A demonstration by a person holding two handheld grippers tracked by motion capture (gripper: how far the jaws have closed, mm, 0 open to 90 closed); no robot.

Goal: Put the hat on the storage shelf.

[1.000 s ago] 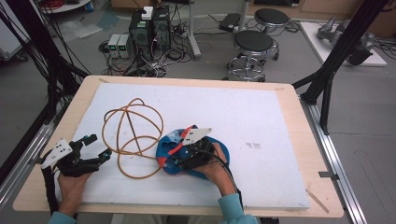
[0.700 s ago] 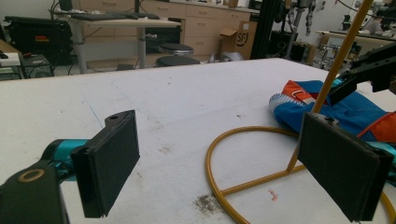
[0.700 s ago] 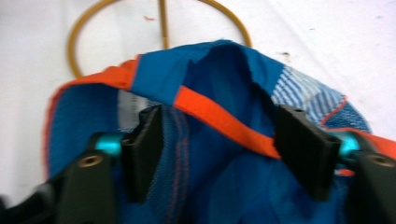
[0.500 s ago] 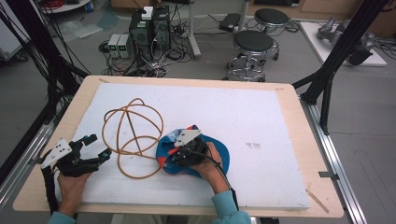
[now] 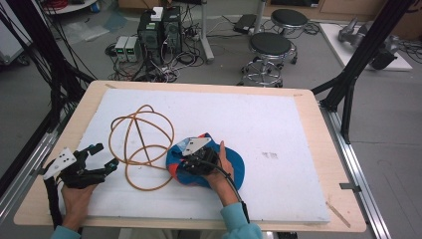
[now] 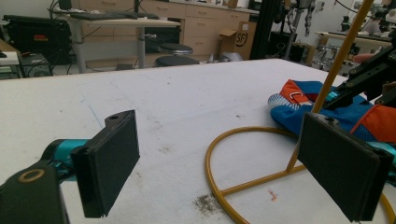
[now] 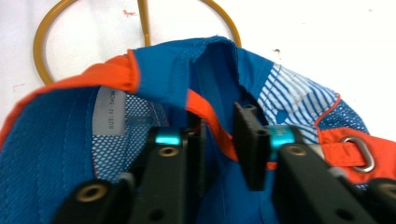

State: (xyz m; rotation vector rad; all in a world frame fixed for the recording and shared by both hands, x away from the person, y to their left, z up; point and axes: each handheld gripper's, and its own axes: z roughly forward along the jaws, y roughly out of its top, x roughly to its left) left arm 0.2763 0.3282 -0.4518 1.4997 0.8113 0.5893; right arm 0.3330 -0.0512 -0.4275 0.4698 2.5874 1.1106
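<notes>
A: Blue cap (image 5: 234,167), orange-trimmed, lay upside down on the white surface (image 5: 278,124), toward the near edge and about midway across. A loose wire frame (image 5: 142,144) of yellow hoops stood just to its left; from the right gripper view one hoop passed just beyond the cap's rim, contact not clear.

B: And the right gripper (image 7: 219,140)?

A: Down over the cap's open inside. Its jaws had just been closing, and the orange-edged rim (image 7: 210,116) ran up between them. The gap looked narrow, cloth bunched in it, so the observer read it as pinching the rim.

B: The left gripper (image 5: 102,157)?

A: Resting near the surface's left edge, apart from the cap, jaws standing wide with nothing between them. In the left gripper view the hoops and cap lay beyond its pads (image 6: 109,163).

B: How would the cap handle?

A: Judged light and soft: thin fabric, mesh panels, a crown that would fold and sag wherever lifted. The stitched rim seemed the firmest hold; the brim probably stiffer. The strap with its metal ring (image 7: 357,156) might snag on a hoop.

B: Any containers?

A: None on the surface. The cap's hollow held only its own lining and a size label (image 7: 108,112).
</notes>
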